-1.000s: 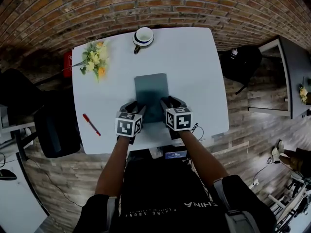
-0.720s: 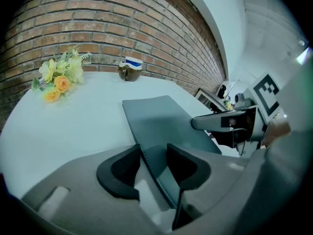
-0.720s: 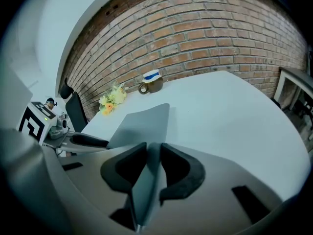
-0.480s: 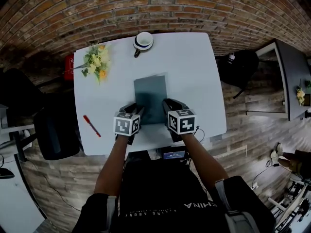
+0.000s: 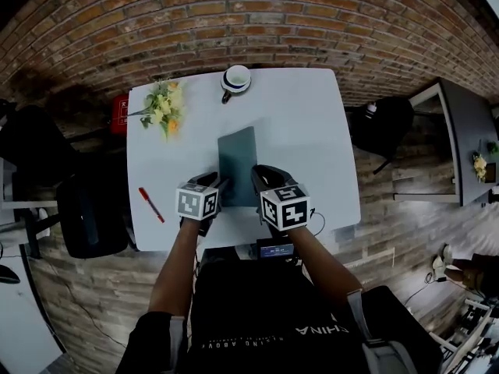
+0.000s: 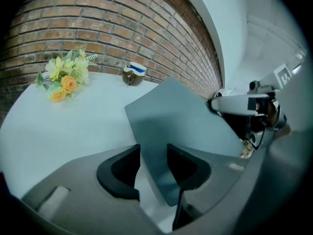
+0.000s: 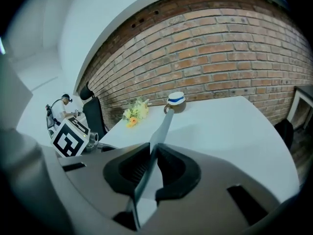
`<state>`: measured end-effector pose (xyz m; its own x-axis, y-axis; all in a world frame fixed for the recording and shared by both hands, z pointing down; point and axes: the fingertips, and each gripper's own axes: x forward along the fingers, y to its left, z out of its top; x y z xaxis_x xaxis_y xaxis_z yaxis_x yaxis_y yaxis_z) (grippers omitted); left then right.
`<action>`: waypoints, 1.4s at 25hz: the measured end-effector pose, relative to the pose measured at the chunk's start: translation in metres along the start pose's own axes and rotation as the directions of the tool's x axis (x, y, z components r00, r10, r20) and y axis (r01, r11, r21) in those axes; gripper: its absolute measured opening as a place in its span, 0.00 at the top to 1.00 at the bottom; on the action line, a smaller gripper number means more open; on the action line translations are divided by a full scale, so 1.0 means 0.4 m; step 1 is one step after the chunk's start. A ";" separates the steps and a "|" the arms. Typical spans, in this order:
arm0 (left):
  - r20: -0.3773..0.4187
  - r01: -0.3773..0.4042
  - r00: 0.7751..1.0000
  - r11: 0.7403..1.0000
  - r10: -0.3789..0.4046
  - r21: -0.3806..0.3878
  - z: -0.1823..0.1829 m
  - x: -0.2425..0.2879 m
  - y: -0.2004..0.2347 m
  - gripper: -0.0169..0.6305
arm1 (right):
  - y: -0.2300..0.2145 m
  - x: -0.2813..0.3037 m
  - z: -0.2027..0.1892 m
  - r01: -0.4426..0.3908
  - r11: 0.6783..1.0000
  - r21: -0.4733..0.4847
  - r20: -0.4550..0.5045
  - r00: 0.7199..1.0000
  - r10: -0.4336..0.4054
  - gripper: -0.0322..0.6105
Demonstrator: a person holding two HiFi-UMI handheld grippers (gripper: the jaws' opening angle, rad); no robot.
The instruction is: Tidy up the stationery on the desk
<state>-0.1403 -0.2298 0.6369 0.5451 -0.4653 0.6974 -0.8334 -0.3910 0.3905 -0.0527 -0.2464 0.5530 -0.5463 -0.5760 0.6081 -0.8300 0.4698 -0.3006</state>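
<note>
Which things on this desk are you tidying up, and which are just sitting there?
For the job:
- the grey folder, gripped at its edge by the right gripper, whose jaws have just been closing on it
- the red pen, lying on the desk

Just lying about:
- the yellow flowers
- the cup at the far edge

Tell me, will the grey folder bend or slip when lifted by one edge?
Probably fairly stiff: the grey folder looks straight, tilted off the table. Likely light: the right gripper, whose jaws have just been closing on it, holds one edge. Its smooth cover may slip.
</note>
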 end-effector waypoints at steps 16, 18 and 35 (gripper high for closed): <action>0.118 0.155 0.982 0.987 -0.148 -0.049 0.295 -0.135 -0.079 0.67 | 0.184 0.023 0.075 -0.136 0.984 -0.114 0.030 0.990 0.140 0.85; 0.079 0.161 0.985 0.985 -0.156 -0.060 0.296 -0.129 -0.076 0.66 | 0.205 0.031 0.078 -0.146 0.981 -0.129 0.030 0.988 0.151 0.86; -0.033 0.080 0.996 0.981 -0.087 -0.176 0.261 -0.120 0.003 0.73 | 0.263 0.061 0.075 -0.194 0.968 -0.160 0.010 0.980 0.198 0.93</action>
<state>-0.1580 -0.2908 0.5410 0.6125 -0.4031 0.6800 -0.7899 -0.2809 0.5451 -0.1568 -0.2309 0.5142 -0.7011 -0.4783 0.5289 -0.6794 0.6733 -0.2917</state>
